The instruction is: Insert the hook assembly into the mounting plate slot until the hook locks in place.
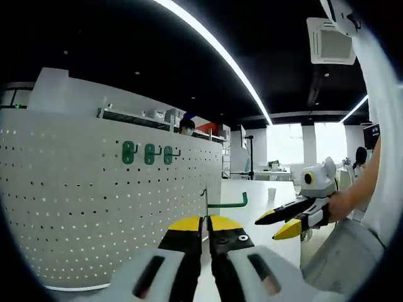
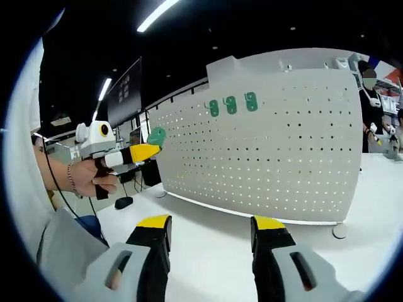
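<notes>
Two grippers, one hook in hand

Left gripper (image 1: 205, 228) has its jaws pinched narrow on a green hook (image 1: 221, 202), held just off the white pegboard (image 1: 94, 189). Right gripper (image 2: 211, 226) stands with jaws wide and bare. Three green hooks (image 2: 232, 104) already sit high on the board, above the white table (image 2: 208, 220).

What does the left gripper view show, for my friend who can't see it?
The left gripper, jaws shut on a green hook, points toward a white pegboard already carrying three green hooks. To the right, a hand holds the right gripper, jaws open.
</notes>
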